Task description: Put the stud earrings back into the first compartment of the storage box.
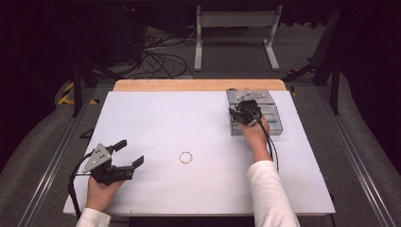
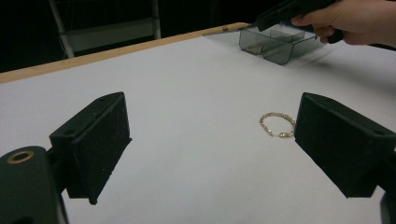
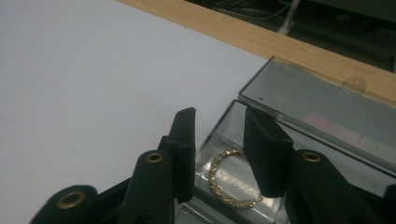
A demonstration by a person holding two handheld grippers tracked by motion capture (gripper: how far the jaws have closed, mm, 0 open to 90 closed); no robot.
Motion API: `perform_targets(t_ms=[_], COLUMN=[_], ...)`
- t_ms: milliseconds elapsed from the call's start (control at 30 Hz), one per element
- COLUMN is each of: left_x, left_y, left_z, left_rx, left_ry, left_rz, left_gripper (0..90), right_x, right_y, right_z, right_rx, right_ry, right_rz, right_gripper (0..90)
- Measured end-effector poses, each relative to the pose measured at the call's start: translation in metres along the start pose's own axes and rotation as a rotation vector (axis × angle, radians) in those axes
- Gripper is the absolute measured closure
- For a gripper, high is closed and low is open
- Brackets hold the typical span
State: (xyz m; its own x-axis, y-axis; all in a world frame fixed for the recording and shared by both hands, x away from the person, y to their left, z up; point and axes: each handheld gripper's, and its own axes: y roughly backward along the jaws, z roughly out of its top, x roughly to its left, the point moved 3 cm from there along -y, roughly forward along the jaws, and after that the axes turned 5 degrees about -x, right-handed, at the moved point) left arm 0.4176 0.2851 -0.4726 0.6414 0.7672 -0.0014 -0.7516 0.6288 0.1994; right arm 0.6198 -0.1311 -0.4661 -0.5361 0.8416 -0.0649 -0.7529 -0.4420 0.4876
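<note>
Bracelet sorting: one placed in box, one pending.
Left gripper [image 1: 128, 153] released, idle beside table bracelet [image 1: 186, 157]; right gripper [image 3: 218, 140] released over box [image 3: 299, 93], boxed bracelet [image 3: 224, 179] below jaws. Next: withdraw, fetch second.

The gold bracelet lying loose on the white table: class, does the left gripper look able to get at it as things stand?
Probably yes. The bracelet lies alone on the bare table, and the left gripper points toward it with jaws wide apart. Nothing stands between them; the right gripper is away at the clear box.
</note>
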Motion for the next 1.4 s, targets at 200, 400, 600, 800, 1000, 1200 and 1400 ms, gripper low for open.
perform_targets(t_ms=[200, 400, 600, 800, 1000, 1200, 1400], left_x=[-0.002, -0.002, -0.002, -0.002, -0.003, -0.003, -0.003], left_y=[0.000, 0.001, 0.000, 0.000, 0.000, 0.000, 0.000], left_z=[0.000, 0.001, 0.001, 0.001, 0.001, 0.001, 0.001], left_rx=[0.001, -0.001, 0.000, 0.000, 0.001, 0.000, 0.000], left_ry=[0.004, 0.001, -0.003, -0.002, 0.001, -0.003, 0.000], left_rz=[-0.003, -0.001, -0.005, -0.004, -0.004, -0.002, -0.003], left_gripper=[11.1, 11.1, 11.1, 11.1, 11.1, 11.1, 11.1], right_x=[0.017, 0.039, 0.058, 0.074, 0.090, 0.107, 0.121], right_y=[0.010, 0.017, 0.023, 0.028, 0.032, 0.036, 0.039], right_z=[0.002, -0.001, -0.002, -0.006, -0.010, -0.015, -0.024], right_rx=[-0.064, -0.104, -0.125, -0.128, -0.121, -0.112, -0.095], right_ry=[0.017, 0.042, 0.053, 0.075, 0.091, 0.110, 0.132], right_rz=[0.059, 0.125, 0.185, 0.255, 0.319, 0.356, 0.411], right_gripper=[55.9, 47.7, 37.6, 28.9, 19.4, 13.2, 15.5])
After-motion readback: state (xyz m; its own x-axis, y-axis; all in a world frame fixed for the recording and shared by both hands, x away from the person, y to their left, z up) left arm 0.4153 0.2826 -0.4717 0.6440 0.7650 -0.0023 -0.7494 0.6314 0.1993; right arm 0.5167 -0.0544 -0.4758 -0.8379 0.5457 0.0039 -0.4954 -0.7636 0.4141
